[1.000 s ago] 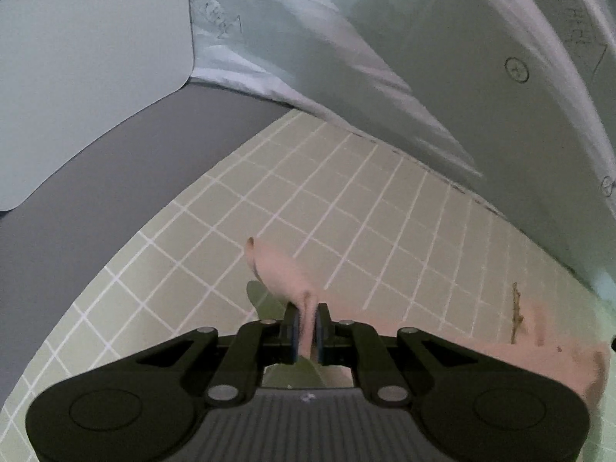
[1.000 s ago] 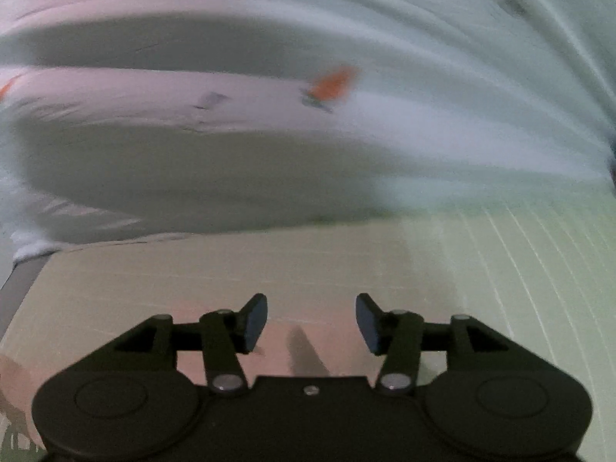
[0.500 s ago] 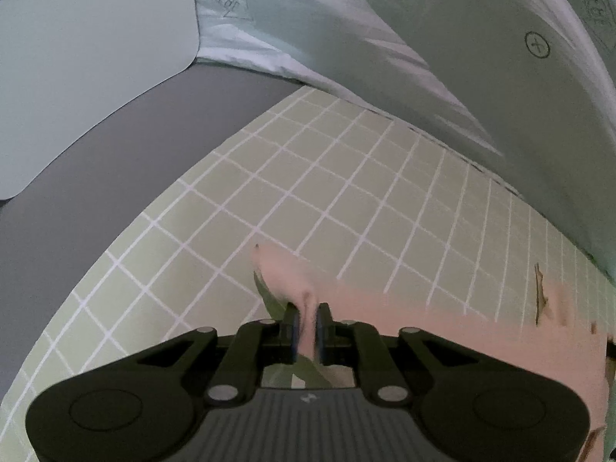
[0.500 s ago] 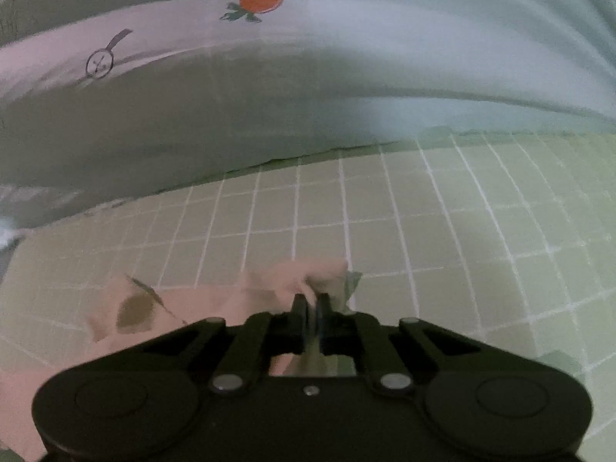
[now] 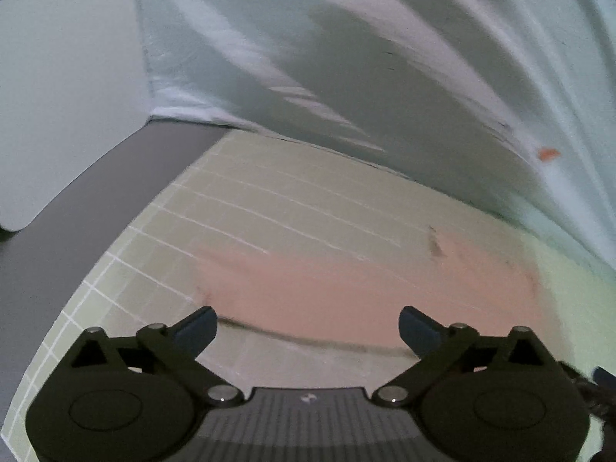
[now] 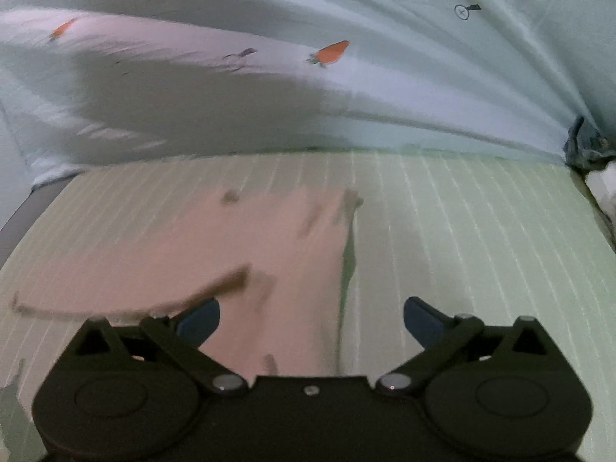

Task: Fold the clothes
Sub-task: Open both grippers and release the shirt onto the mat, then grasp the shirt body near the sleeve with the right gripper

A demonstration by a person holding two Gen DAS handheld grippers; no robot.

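A pink garment lies flat on the green grid mat; the view is blurred by motion. My left gripper is open and empty just above the garment's near edge. In the right wrist view the same pink garment has brown leaf prints and a green edge on its right side. My right gripper is open and empty, over the garment's near right part.
A pale mint sheet with carrot prints hangs behind the mat in both views. A grey table edge runs left of the mat. A blue denim bundle sits at the far right.
Both grippers were shut on the pink garment half a second ago; both have opened and let it go. The garment now lies flat on the mat.
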